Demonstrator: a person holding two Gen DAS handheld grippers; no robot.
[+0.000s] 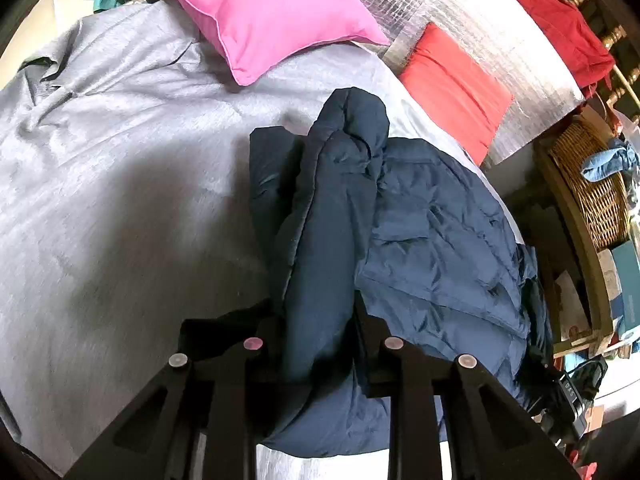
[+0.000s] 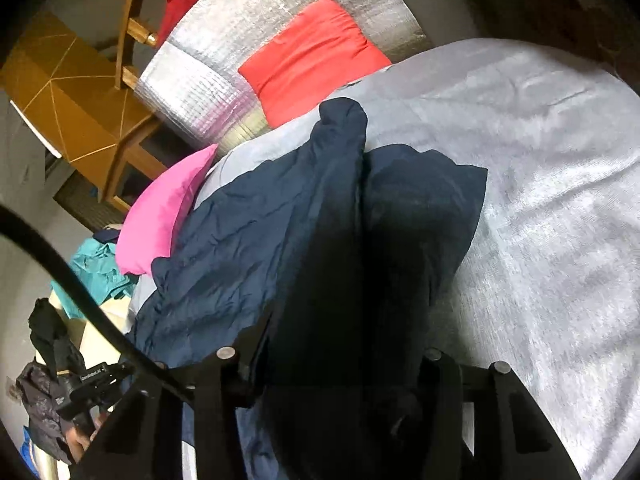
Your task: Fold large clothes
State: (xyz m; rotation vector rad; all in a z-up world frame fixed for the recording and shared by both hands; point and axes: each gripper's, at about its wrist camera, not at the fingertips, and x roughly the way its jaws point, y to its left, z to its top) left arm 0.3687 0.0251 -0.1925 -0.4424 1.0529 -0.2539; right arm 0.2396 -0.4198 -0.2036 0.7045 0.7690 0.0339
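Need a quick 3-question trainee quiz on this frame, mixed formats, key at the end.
1. True or false: the left tool is shut on the navy puffer jacket.
2. Multiple choice: the pink pillow rests on A) the wicker basket, B) the grey bedsheet, C) the jacket.
3. Fill in: the right tool grips the jacket's ____-coloured fabric.

Key: 1 true; 2 B, the grey bedsheet; 3 navy.
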